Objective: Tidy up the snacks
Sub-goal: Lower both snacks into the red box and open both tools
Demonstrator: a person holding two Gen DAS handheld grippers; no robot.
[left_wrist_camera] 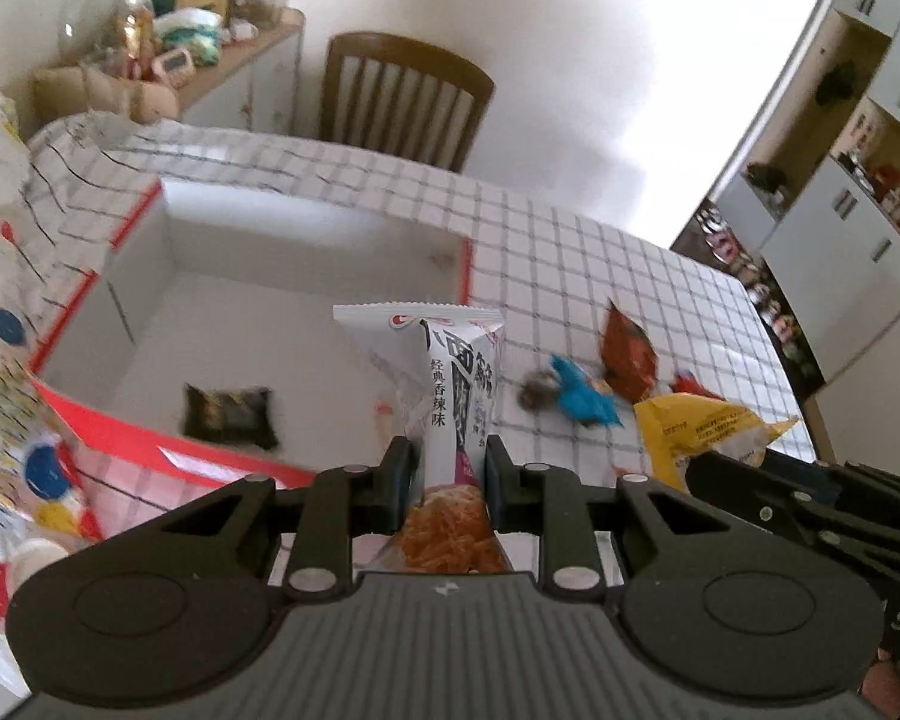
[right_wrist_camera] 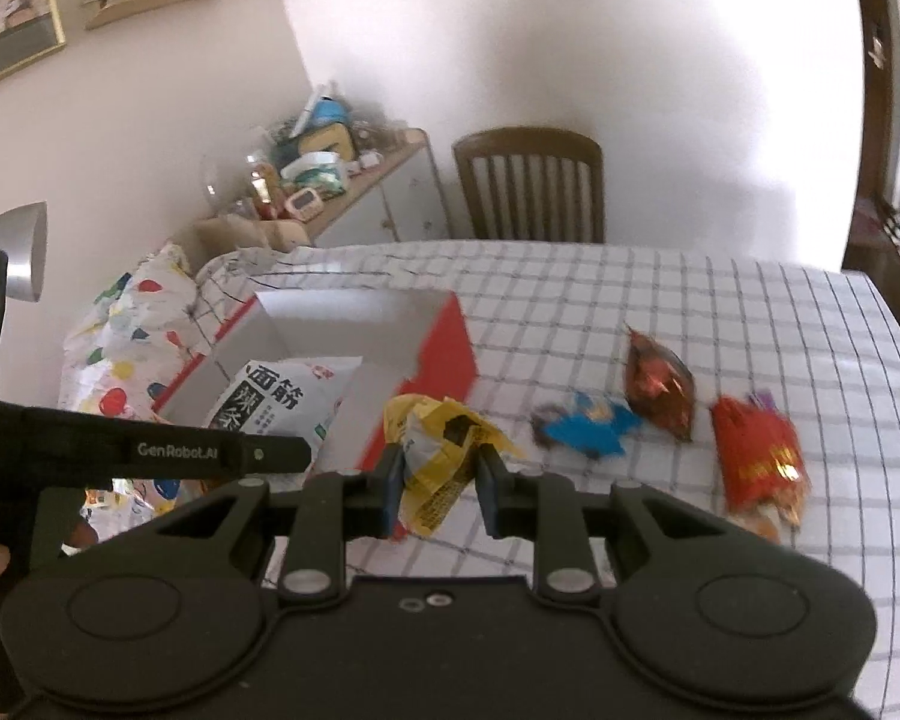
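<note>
My left gripper [left_wrist_camera: 447, 474] is shut on a white snack packet [left_wrist_camera: 444, 372] with black Chinese lettering, held upright above the near corner of the red-and-white box [left_wrist_camera: 306, 228]. A dark packet [left_wrist_camera: 229, 417] lies inside the box. My right gripper [right_wrist_camera: 438, 480] is shut on a crumpled yellow packet [right_wrist_camera: 444, 450], lifted just right of the red-and-white box [right_wrist_camera: 450, 348]. The white snack packet [right_wrist_camera: 282, 402] shows over the box in the right wrist view. A blue packet [right_wrist_camera: 588, 426], a brown packet [right_wrist_camera: 660, 390] and a red packet [right_wrist_camera: 756, 456] lie on the checked tablecloth [right_wrist_camera: 690, 312].
A wooden chair [left_wrist_camera: 402, 102] stands at the table's far side. A cluttered sideboard [right_wrist_camera: 354, 192] sits against the wall at the back left. A spotted plastic bag [right_wrist_camera: 132, 336] lies left of the box. Cabinets [left_wrist_camera: 858, 180] line the right side.
</note>
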